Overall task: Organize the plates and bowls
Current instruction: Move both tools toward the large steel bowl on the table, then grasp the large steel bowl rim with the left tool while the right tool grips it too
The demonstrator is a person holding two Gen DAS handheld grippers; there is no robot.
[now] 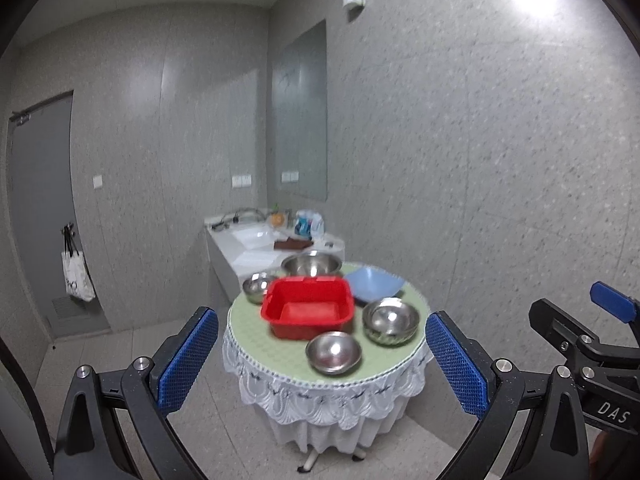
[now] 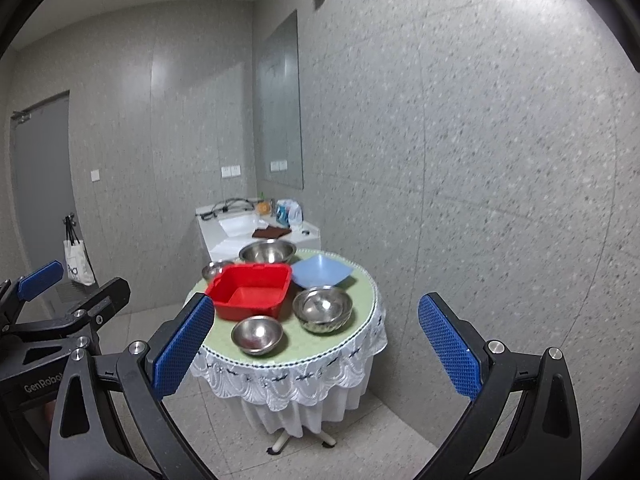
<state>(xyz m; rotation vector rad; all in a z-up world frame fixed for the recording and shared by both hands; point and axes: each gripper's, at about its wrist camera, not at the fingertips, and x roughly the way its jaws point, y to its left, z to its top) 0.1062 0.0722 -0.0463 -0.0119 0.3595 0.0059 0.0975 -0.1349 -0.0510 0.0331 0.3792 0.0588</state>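
A round table (image 1: 256, 336) (image 2: 360, 300) with a green top and white lace skirt stands ahead. On it sit a red tub (image 1: 307, 312) (image 2: 250, 290), a blue square bowl (image 1: 374, 285) (image 2: 322, 270), a large steel bowl (image 1: 311, 265) (image 2: 267, 251) at the back, a small steel bowl (image 1: 256, 286) (image 2: 213, 269) at the left, a steel bowl (image 1: 334, 351) (image 2: 257, 334) at the front, and stacked steel bowls (image 1: 391, 320) (image 2: 323, 308) at the right. My left gripper (image 1: 322, 360) and right gripper (image 2: 316, 344) are both open and empty, well short of the table.
A white sink counter (image 1: 248, 240) (image 2: 232, 226) with bottles and a brown cloth stands behind the table. A mirror (image 1: 300, 120) hangs on the speckled wall. A grey door (image 1: 40, 216) and a hanging tote bag (image 1: 78, 276) are at the left.
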